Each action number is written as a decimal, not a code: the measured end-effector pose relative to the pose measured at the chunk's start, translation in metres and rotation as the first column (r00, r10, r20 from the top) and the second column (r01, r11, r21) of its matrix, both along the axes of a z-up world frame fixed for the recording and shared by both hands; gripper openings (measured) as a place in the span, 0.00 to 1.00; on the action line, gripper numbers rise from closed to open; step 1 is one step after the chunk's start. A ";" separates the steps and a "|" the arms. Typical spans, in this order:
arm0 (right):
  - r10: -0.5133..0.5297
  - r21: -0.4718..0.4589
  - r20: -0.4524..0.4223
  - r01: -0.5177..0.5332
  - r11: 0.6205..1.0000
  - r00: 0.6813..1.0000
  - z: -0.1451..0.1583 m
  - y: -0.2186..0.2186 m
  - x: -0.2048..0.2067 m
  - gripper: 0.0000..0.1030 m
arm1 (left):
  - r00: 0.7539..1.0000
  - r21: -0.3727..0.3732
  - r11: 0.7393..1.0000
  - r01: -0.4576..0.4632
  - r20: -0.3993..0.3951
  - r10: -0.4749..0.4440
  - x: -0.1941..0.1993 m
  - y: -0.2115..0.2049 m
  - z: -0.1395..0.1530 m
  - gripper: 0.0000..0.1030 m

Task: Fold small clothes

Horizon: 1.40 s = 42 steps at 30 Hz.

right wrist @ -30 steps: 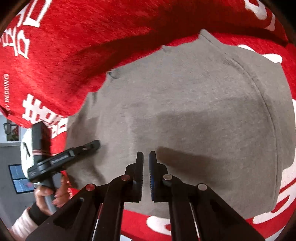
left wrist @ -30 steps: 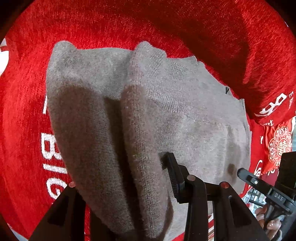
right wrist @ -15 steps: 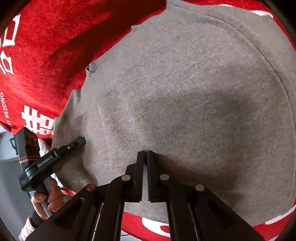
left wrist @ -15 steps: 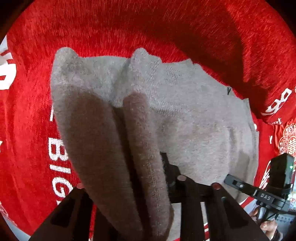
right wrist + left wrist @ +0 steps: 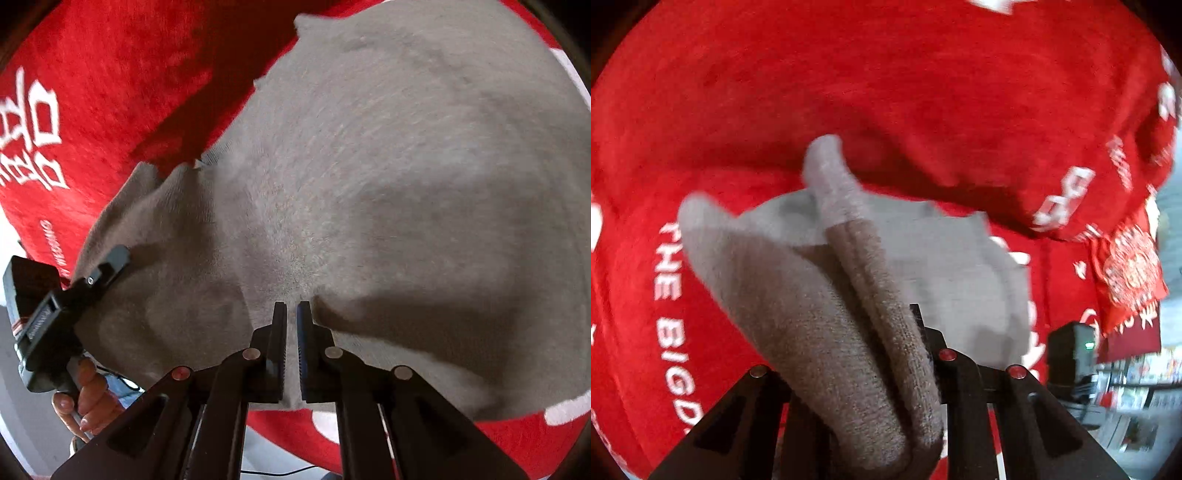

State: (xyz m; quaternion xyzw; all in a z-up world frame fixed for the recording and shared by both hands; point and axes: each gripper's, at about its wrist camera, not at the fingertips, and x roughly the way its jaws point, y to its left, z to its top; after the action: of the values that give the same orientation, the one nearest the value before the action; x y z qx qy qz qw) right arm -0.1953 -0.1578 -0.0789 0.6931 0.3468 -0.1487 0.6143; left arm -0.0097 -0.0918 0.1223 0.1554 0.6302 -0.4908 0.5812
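Both grippers hold the grey knit garment over the red cloth.

Your left gripper (image 5: pixel 864 373), at the bottom centre of its frame, is closing on a bunched fold of the grey knit garment (image 5: pixel 827 332), raising that edge so it can be carried over. Your right gripper (image 5: pixel 291 325), jaws almost together, pinches the near hem at lower centre, likely anchoring it. The garment's body lies on the red cloth (image 5: pixel 886 92).

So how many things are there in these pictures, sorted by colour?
Grey: 1, the knitted garment
Red: 1, the lettered cloth underneath it
Black: 2, the left gripper and the right gripper
Total: 4
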 end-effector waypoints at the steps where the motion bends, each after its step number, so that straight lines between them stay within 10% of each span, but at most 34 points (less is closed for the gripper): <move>1: -0.014 0.001 0.013 0.014 1.000 1.000 0.002 -0.002 -0.007 0.06 | 1.000 -0.009 1.000 0.028 0.002 -0.028 -0.011 -0.010 0.005 0.21; 12: -0.183 0.089 0.049 0.179 0.980 0.982 -0.017 -0.004 -0.087 0.06 | 0.927 0.131 0.940 0.316 0.170 -0.335 -0.158 -0.107 -0.015 0.21; 20: -0.250 0.146 0.083 0.236 0.961 0.965 -0.039 0.007 -0.095 0.06 | 0.772 0.280 0.870 0.407 0.404 -0.491 -0.208 -0.106 -0.018 0.22; 22: -0.259 0.151 0.091 0.244 0.958 0.962 -0.040 0.006 -0.097 0.07 | 0.753 0.275 0.864 0.422 0.424 -0.503 -0.212 -0.104 -0.011 0.42; 23: -0.263 0.153 0.094 0.247 0.957 0.960 -0.040 0.004 -0.095 0.07 | 0.758 0.237 0.867 0.438 0.421 -0.498 -0.212 -0.103 -0.003 0.58; 28: -0.308 0.167 0.104 0.289 0.943 0.946 -0.039 -0.012 -0.096 0.07 | 0.761 0.071 0.857 0.510 0.427 -0.488 -0.219 -0.095 0.036 0.63; 33: -0.469 0.268 0.197 0.413 0.870 0.861 -0.047 -0.018 -0.120 0.08 | 0.878 0.022 0.932 0.363 0.326 -0.350 -0.177 -0.088 0.039 0.63; 37: -0.528 0.323 0.257 0.443 0.836 0.810 -0.054 -0.028 -0.121 0.73 | 0.922 0.081 0.968 0.238 0.295 -0.251 -0.132 -0.067 0.018 0.63; 42: -0.493 0.322 0.280 0.404 0.856 0.824 -0.050 -0.043 -0.109 0.75 | 0.945 0.160 0.982 0.099 0.295 -0.143 -0.086 -0.033 -0.010 0.63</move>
State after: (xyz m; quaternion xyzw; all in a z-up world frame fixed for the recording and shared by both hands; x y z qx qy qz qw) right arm -0.3039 -0.2009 -0.1284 0.8417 0.0726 -0.1187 0.5217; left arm -0.0957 -0.1250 0.1120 0.3090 0.5555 -0.4494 0.6277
